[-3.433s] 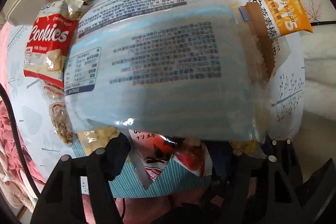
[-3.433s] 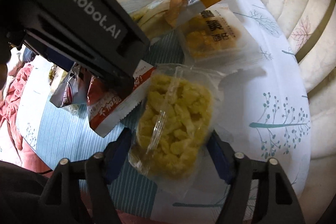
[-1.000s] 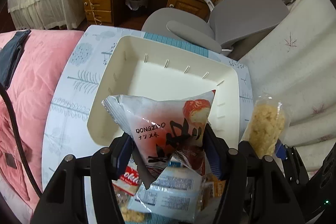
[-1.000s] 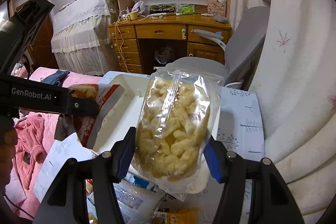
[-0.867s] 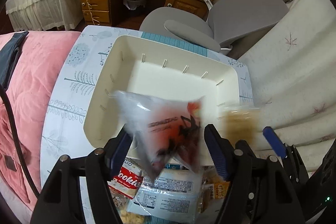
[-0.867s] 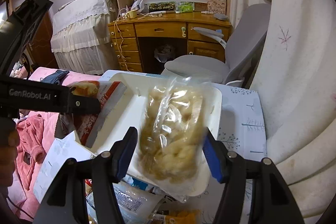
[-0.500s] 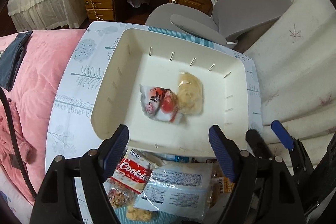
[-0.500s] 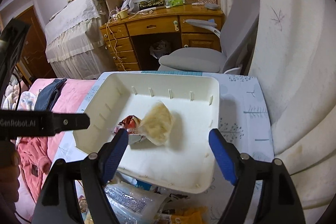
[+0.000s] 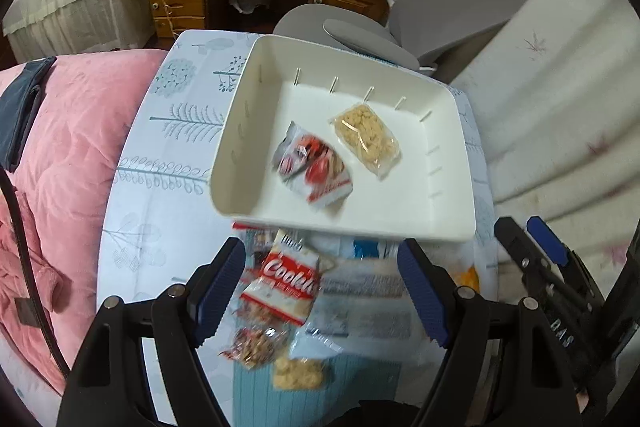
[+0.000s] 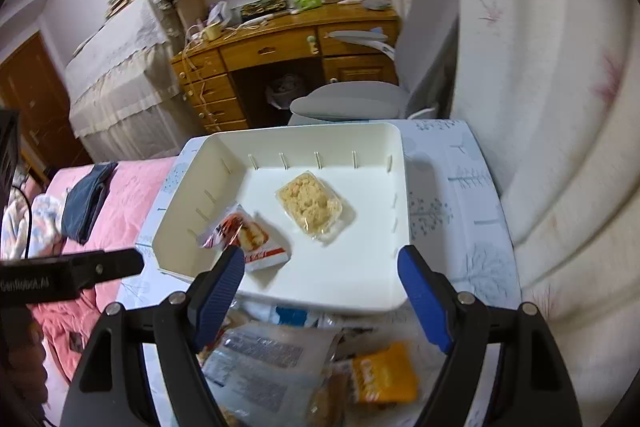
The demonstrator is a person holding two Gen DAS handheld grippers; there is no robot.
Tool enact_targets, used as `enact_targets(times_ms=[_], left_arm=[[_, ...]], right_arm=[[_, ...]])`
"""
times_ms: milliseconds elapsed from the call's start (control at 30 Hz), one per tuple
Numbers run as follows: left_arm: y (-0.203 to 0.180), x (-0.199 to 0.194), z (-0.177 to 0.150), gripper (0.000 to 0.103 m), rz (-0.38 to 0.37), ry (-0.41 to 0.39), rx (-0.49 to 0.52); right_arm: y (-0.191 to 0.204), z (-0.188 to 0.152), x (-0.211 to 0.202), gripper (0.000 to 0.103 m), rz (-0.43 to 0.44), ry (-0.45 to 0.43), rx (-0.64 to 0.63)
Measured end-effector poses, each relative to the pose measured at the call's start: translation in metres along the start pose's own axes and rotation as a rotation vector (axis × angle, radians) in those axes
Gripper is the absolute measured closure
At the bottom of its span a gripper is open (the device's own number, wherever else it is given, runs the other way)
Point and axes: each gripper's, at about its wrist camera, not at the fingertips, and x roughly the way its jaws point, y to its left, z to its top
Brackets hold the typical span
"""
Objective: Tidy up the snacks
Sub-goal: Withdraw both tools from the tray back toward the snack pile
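pink quilt (image 9: pixel 68 163) lies leftmost, beside the patterned tablecloth (image 9: pixel 168 155). on the cloth sits the white bin (image 9: pixel 452 195), holding a red-and-white snack packet (image 9: pixel 316 167) and, just right of it, a clear bag of yellow puffs (image 9: pixel 368 139), the two apart. nearer the cameras a cookies packet (image 9: pixel 288 279) and an orange oats bar (image 10: pixel 380 371) lie on the cloth. left gripper (image 9: pixel 320 291) stands wide with nothing gripped; right gripper (image 10: pixel 320 301) likewise wide, empty.
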Motion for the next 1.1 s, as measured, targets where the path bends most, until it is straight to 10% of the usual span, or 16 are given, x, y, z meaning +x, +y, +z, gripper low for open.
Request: enact_targets(times_ms=[1100], left_arm=[[0.095,-0.001,-0.095,0.025,-0.054,0.171,0.307]], right_arm=[[0.088,-0.170,-0.031,0.023,-0.104,0.139,0.348]])
